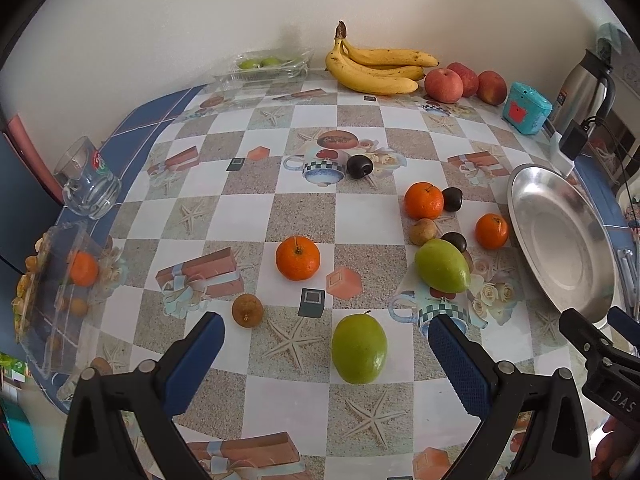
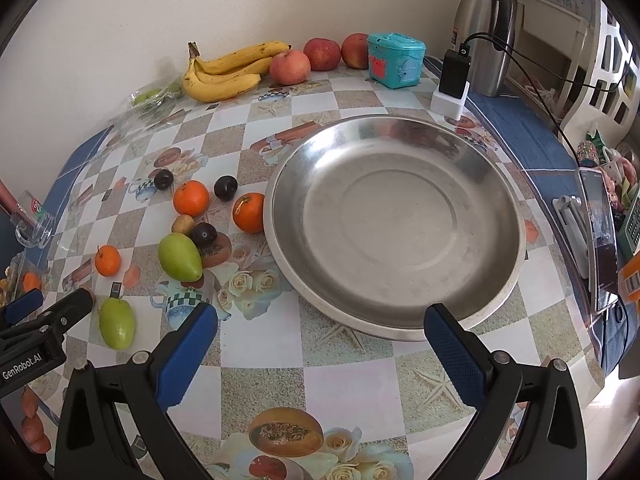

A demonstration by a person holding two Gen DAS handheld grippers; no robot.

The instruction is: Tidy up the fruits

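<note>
Loose on the checked, picture-printed table (image 1: 304,208) lie three orange mandarins, one alone near the middle (image 1: 297,258) and two nearer the round, shallow steel dish (image 2: 394,224): (image 1: 424,201) and (image 1: 491,231). A fourth mandarin (image 1: 82,268) shows through the clear plastic box (image 1: 60,300) at the left edge. Two green, mango-shaped fruits are out, one just ahead of the left gripper (image 1: 326,364) at (image 1: 359,348), the other (image 1: 442,266) partly covering a dark plum (image 1: 455,241). There are three dark plums in all (the other two: (image 1: 359,166) and (image 1: 452,199)) and two small brown fruits, (image 1: 247,309) and (image 1: 422,232). By the wall sit one bunch of yellow bananas (image 1: 376,68), three red apples (image 1: 443,85), (image 1: 464,76), (image 1: 492,87), and a clear tray with green fruit (image 1: 260,65). The dish holds nothing, and the fruit cluster crowds its left rim. Around it stand a turquoise toy box (image 2: 395,60), a steel flask (image 2: 482,28), a black charger on a white base (image 2: 452,80) and a glass mug (image 1: 86,180). The left gripper's body reads "GenRobot.AI" in the right wrist view. Both it and the right gripper (image 2: 320,354) have their blue-padded jaws spread wide, holding nothing.
</note>
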